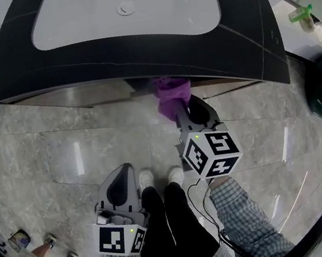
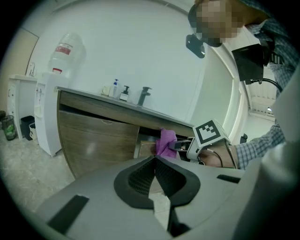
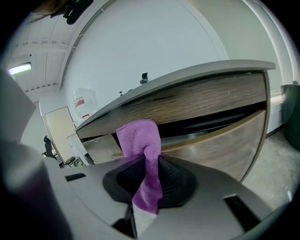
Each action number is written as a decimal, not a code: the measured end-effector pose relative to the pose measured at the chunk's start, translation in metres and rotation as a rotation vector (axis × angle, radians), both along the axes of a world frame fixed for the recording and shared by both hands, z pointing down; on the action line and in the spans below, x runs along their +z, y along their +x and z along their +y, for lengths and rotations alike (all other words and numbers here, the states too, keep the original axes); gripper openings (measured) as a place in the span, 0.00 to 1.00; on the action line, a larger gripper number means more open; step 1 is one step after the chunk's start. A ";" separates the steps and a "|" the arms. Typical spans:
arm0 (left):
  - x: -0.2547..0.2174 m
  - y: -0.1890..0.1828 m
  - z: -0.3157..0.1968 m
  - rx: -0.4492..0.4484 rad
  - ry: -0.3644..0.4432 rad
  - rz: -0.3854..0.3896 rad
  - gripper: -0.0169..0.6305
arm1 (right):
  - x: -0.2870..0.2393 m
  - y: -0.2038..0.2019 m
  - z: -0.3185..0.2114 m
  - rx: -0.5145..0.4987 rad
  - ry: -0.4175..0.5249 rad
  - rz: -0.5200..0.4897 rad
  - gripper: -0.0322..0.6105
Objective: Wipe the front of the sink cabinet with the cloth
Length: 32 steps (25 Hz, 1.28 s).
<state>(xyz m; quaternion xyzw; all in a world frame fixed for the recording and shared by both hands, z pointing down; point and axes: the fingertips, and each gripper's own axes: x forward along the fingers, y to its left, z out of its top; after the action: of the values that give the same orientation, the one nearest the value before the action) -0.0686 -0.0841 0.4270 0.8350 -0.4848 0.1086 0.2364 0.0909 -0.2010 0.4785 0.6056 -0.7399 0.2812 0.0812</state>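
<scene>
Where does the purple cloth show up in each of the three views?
Head view: centre, the cloth just below the countertop edge, at the right gripper tip.
Left gripper view: centre, slightly right, the cloth against the cabinet front.
Right gripper view: centre, the cloth clamped between the jaws.
Shared landmark: the countertop edge just above it.

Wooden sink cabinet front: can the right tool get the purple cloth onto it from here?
Probably yes: the right tool is shut on the purple cloth, close to the wooden sink cabinet front, nothing between.
</scene>
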 end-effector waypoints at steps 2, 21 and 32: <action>0.000 0.007 -0.001 0.011 0.001 -0.001 0.04 | 0.000 0.014 0.001 0.017 0.003 0.005 0.17; 0.003 0.072 -0.002 0.096 0.004 -0.009 0.04 | 0.001 0.117 0.010 0.118 0.018 0.062 0.17; -0.001 0.095 -0.003 0.138 0.014 -0.014 0.04 | 0.010 0.186 0.018 0.217 0.013 0.109 0.17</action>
<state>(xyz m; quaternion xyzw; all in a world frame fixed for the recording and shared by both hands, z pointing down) 0.0262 -0.0873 0.4259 0.8674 -0.4283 0.1272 0.2190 0.2766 -0.1833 0.4883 0.6971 -0.6662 0.2504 0.0865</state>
